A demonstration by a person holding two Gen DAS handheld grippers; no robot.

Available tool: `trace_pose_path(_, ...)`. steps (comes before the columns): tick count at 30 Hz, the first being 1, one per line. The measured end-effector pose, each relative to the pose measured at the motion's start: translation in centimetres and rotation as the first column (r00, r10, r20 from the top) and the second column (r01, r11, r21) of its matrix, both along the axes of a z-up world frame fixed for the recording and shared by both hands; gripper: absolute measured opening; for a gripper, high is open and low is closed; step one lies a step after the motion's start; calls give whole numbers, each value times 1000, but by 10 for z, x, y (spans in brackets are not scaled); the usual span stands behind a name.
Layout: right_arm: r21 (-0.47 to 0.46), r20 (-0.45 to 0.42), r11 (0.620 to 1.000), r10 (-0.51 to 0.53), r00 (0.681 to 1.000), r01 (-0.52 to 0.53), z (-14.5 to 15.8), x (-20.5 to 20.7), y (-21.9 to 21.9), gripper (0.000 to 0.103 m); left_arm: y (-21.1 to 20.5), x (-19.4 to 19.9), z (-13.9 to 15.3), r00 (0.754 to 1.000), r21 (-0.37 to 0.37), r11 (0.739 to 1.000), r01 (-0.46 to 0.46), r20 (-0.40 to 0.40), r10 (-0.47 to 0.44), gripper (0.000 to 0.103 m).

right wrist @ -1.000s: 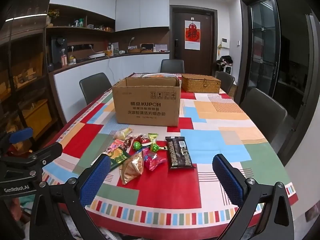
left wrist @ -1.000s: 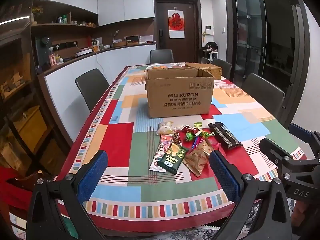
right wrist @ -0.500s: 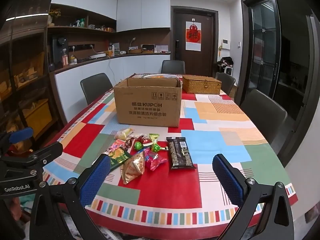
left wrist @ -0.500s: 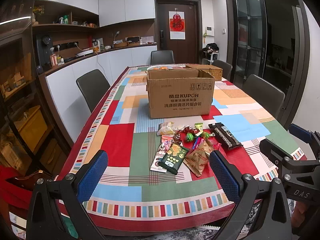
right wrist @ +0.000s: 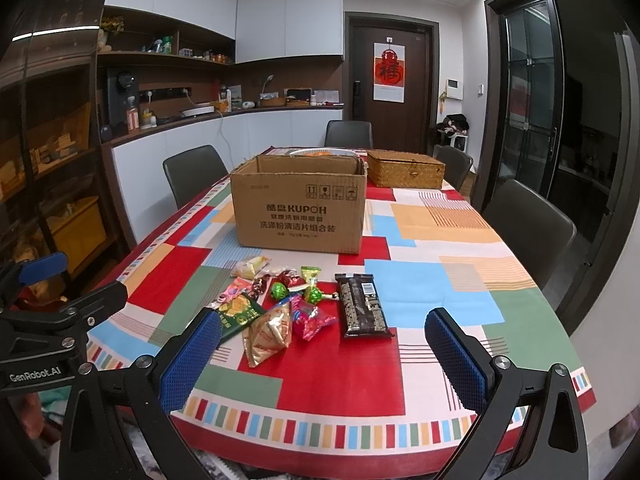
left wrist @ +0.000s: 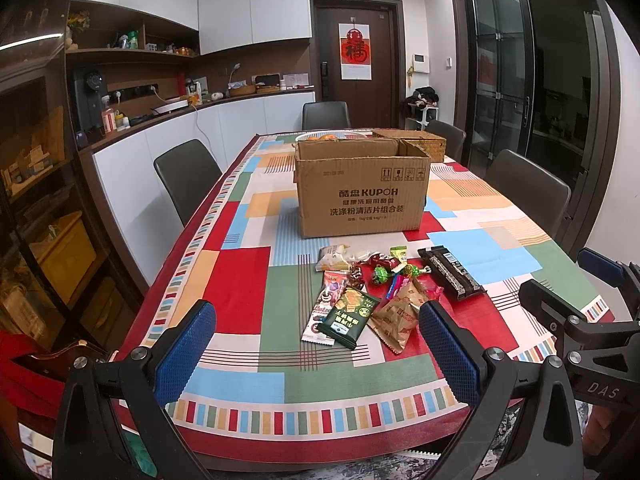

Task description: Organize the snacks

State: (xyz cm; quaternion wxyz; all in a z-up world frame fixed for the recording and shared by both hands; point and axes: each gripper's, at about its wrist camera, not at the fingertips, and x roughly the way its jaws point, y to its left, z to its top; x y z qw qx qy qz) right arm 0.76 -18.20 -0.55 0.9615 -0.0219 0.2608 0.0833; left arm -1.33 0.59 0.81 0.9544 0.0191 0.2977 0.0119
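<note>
A heap of snacks lies on the table near its front edge: a dark green packet (left wrist: 349, 317) (right wrist: 237, 315), a brown triangular packet (left wrist: 397, 317) (right wrist: 269, 334), a black chocolate pack (left wrist: 449, 273) (right wrist: 362, 305), a pink wrapper (right wrist: 310, 320) and small wrapped candies (left wrist: 380, 270) (right wrist: 296, 282). Behind them stands an open cardboard box (left wrist: 362, 188) (right wrist: 300, 204). My left gripper (left wrist: 316, 354) hovers open at the table's front edge, nothing between its fingers. My right gripper (right wrist: 324, 360) is also open and empty, just short of the snacks.
The table wears a colourful patchwork cloth (left wrist: 240, 280) (right wrist: 440, 280). A woven basket (right wrist: 405, 169) (left wrist: 416, 145) and a bowl of oranges (left wrist: 328, 136) sit behind the box. Dark chairs (left wrist: 186, 178) (right wrist: 528, 228) line both sides. Cabinets run along the left wall.
Both views have shifted very slightly; the snacks and box have not moved. Both grippers stay open.
</note>
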Motion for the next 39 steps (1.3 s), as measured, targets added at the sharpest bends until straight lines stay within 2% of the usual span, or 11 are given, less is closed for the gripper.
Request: trace_pose_path(39, -2, 0, 1000, 1, 1000, -1, 1, -1, 1, 103, 2, -1, -1, 1000, -1, 1000, 0, -2, 0, 103)
